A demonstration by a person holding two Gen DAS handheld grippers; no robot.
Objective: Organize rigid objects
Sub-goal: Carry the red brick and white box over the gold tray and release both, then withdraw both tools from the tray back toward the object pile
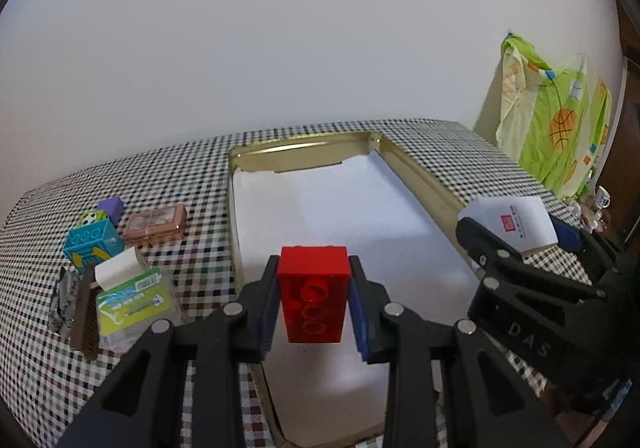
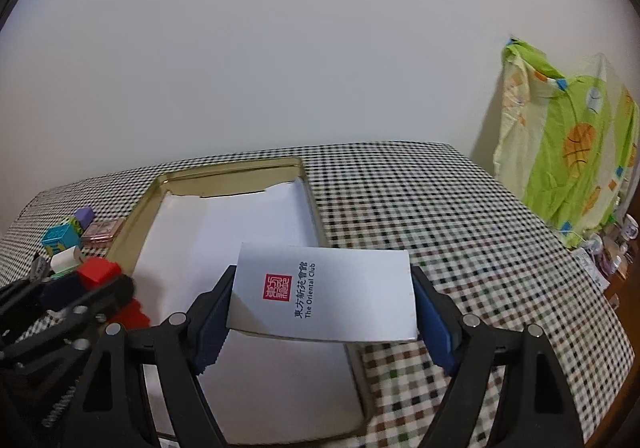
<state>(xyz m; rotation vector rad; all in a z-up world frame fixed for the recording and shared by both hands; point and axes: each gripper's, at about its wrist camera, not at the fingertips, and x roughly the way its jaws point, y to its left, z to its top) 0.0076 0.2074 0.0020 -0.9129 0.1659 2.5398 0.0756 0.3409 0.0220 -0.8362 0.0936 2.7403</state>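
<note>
My left gripper [image 1: 313, 300] is shut on a red toy brick [image 1: 313, 294] and holds it above the near part of a gold tray [image 1: 416, 175] lined with white paper. My right gripper [image 2: 322, 304] is shut on a white box printed "The Oriental Club" [image 2: 324, 296] and holds it over the tray's right rim [image 2: 314, 203]. In the left wrist view the right gripper [image 1: 516, 236] and its white box [image 1: 512, 224] show at the right. In the right wrist view the left gripper [image 2: 96, 280] with the red brick [image 2: 98, 272] shows at the left.
Left of the tray on the checkered tablecloth [image 1: 180, 175] lie a teal cube [image 1: 92, 244], a purple block [image 1: 111, 207], a pink case [image 1: 156, 226], a green-labelled clear box [image 1: 134, 302], a white block [image 1: 118, 272] and a brown comb [image 1: 82, 312]. A green patterned cloth [image 2: 568, 159] hangs at right.
</note>
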